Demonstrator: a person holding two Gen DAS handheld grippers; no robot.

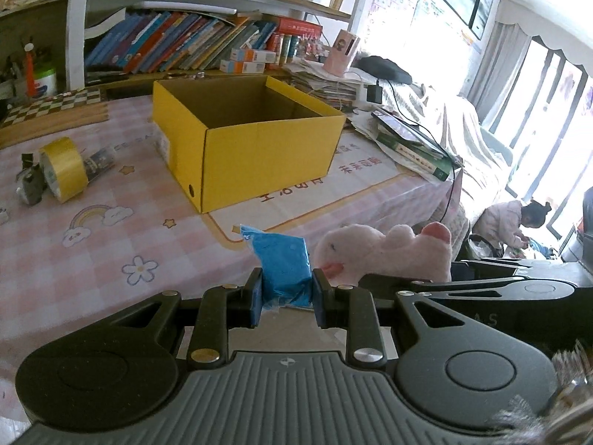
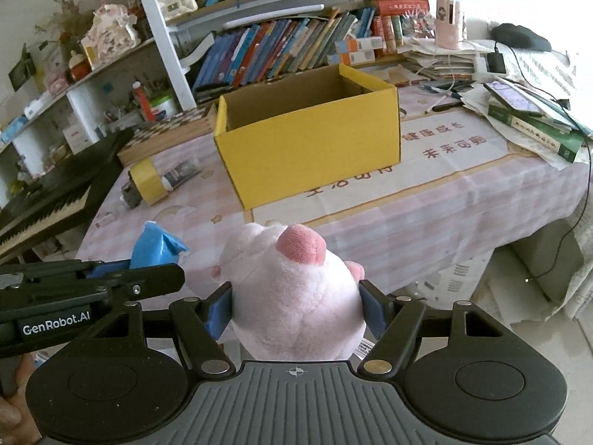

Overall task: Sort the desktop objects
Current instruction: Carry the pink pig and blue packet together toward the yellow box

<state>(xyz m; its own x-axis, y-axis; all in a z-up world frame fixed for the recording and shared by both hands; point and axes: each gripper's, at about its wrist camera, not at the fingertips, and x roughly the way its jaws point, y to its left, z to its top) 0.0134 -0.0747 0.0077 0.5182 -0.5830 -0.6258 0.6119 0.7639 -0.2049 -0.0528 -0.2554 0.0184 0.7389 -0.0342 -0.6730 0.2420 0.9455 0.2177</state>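
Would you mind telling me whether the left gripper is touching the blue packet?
Touching. The left wrist view shows the left gripper shut on the blue packet, with both blue pads pressed against its sides and no gap on either side.

Left gripper (image 1: 287, 293) clamped; right gripper (image 2: 296, 306) clamped, alongside.

Yellow box (image 1: 259, 148): its floor is hidden by the near walls. Small grey object (image 1: 29, 185) behind the tape roll (image 1: 63, 168): unidentifiable, partly occluded.
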